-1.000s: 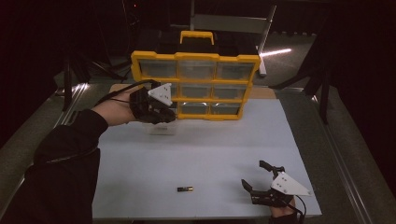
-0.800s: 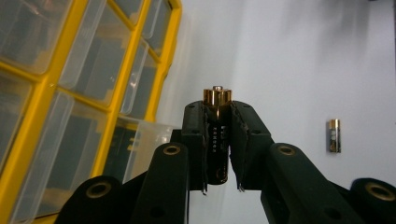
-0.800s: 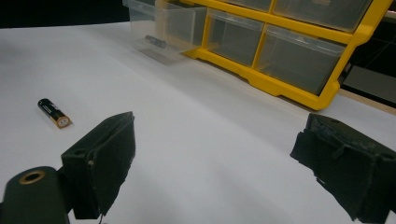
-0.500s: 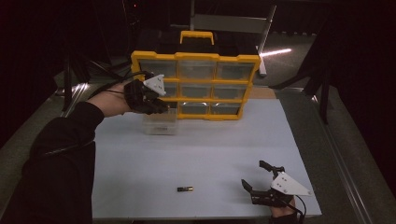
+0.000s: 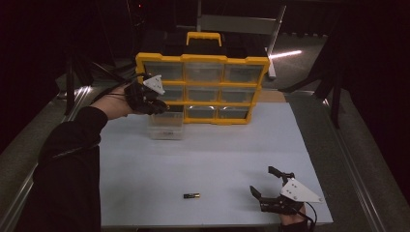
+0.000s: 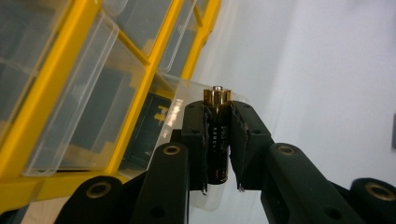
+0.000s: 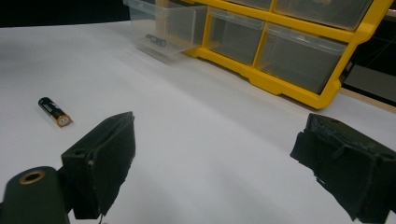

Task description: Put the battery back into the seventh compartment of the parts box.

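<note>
At the far left of the white table (image 5: 208,150), the left gripper (image 5: 153,102) is held up against the lower-left corner of the yellow organiser (image 5: 202,89), just above a clear drawer (image 5: 167,126) pulled out onto the table. A dark sleeve (image 5: 72,145) runs back from it to the near left edge. In the left gripper view, its jaws are clamped on a battery (image 6: 215,135), black body between the pads, gold end with the small terminal nub pointing away from the camera. Clear drawer plastic sits directly behind the battery tip.

The organiser stands upright at the far middle: three columns of clear drawers, yellow frame, yellow handle on top. Something small and dark lies in the pulled-out drawer, seen in the right gripper view; cannot tell what.

Near middle of the table: a second battery (image 5: 191,195) lies flat on its own, well apart from both grippers.

Near right: the right gripper (image 5: 266,186) is low at the table edge, jaws spread wide, nothing between them. Grey plate on top.
</note>
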Motion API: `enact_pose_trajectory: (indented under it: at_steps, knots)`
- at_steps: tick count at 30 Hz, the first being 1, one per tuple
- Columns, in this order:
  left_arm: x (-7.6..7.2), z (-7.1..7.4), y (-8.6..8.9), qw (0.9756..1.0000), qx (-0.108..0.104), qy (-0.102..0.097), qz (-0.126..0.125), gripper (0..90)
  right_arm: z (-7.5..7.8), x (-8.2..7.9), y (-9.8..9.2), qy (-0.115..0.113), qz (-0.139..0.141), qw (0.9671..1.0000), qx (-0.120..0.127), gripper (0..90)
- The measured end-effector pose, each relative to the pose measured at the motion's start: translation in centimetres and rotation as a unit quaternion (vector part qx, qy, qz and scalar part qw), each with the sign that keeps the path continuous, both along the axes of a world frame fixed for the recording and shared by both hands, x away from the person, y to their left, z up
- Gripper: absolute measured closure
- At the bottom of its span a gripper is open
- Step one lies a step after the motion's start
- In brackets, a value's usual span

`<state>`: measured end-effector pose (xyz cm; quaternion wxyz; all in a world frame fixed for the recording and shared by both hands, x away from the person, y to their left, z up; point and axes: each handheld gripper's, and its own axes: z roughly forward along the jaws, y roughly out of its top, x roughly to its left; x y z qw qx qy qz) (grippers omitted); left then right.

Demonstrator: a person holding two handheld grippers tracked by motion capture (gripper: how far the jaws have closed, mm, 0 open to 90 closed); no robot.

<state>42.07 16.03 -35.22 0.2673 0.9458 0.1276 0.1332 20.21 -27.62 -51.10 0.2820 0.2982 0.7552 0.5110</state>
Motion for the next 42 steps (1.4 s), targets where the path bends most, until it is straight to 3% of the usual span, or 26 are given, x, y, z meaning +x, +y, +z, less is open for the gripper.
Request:
enact_pose_trajectory:
  at_steps: [7,9,13,20,29,33,40,42]
  knots:
    - [0.7,-1.3,0.0,0.9998,0.005,0.004,0.02,75.5,0.0,0.0,0.0,0.001,0.001,1.0,0.0,10.4]
    - [0.8,-1.8,0.0,0.9994,0.012,-0.004,0.031,75.4,-0.1,0.0,0.0,0.001,0.001,1.0,0.0,10.4]
    - [1.3,-2.9,0.1,0.9987,0.031,-0.001,0.04,75.3,-0.1,0.0,0.0,0.002,0.002,1.0,-0.001,10.4]
    - [1.9,-4.4,-0.3,0.9981,0.03,0.009,0.053,75.2,-0.2,0.1,0.0,0.005,0.003,1.0,0.0,10.4]
    - [2.4,-6.8,-1.0,0.9965,0.055,0.004,0.063,75.1,-0.3,0.1,0.0,0.006,0.004,1.0,-0.001,10.4]
    - [2.6,-7.7,-1.4,0.9949,0.079,-0.001,0.061,75.1,-0.3,0.1,-0.1,0.008,0.004,1.0,0.0,10.4]
    - [2.8,-8.8,-1.6,0.9939,0.084,-0.012,0.07,75.1,-0.4,0.2,-0.1,0.01,0.002,1.0,0.001,10.4]
    - [2.9,-8.8,-1.7,0.9942,0.078,-0.004,0.074,73.5,-0.4,0.2,-0.1,0.01,0.003,0.9999,0.0,10.4]
